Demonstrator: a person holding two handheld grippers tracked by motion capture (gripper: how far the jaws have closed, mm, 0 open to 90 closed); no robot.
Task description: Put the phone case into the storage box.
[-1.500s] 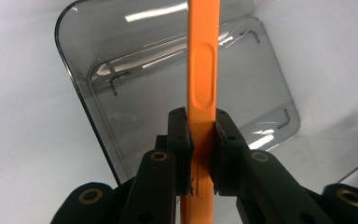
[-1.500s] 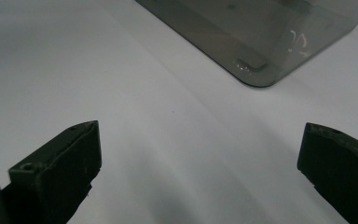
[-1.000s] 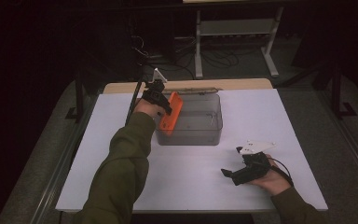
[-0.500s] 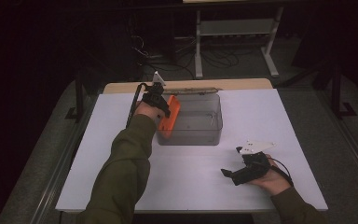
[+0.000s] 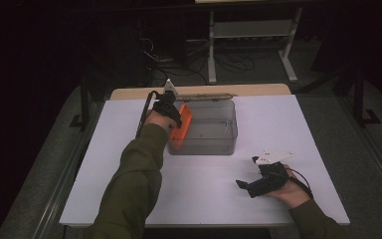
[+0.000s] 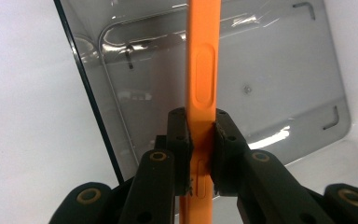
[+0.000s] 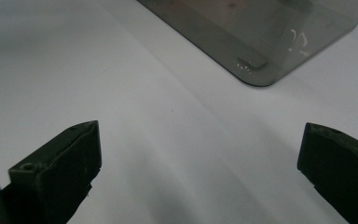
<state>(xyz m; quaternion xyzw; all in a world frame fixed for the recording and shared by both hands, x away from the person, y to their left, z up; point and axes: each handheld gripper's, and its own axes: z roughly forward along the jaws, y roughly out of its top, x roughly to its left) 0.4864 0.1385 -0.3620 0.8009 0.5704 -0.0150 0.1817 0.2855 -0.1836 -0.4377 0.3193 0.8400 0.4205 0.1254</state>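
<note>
Covering most of the scene is a white table [image 5: 129, 164], and toward its far side sits a clear, smoke-grey plastic bin [image 5: 214, 144], rectangular with rounded corners. Seen through the left gripper view, the bin [image 6: 270, 70] has a bare, glossy floor with a few small moulded marks near the corners; nothing lies loose on that floor. The one thing within its outline is a flat orange piece [image 5: 181, 125], held on edge at the bin's left end, tilted, with its lower part inside the wall and its upper part above the rim. In the left gripper view the orange piece [image 6: 204, 79] runs straight up the middle, thin edge toward the camera, with an oblong recess along that edge.

The left gripper [image 5: 168, 110] is clamped tight on the orange piece, its two black jaws pressing both flat faces near the lower end [image 6: 200, 154].

The right gripper [image 5: 251, 184] rests low on the table near the person's side, well apart from the bin, its jaws spread wide with only white tabletop between them [image 7: 200, 158]; a corner of the bin [image 7: 261, 51] shows beyond.
</note>
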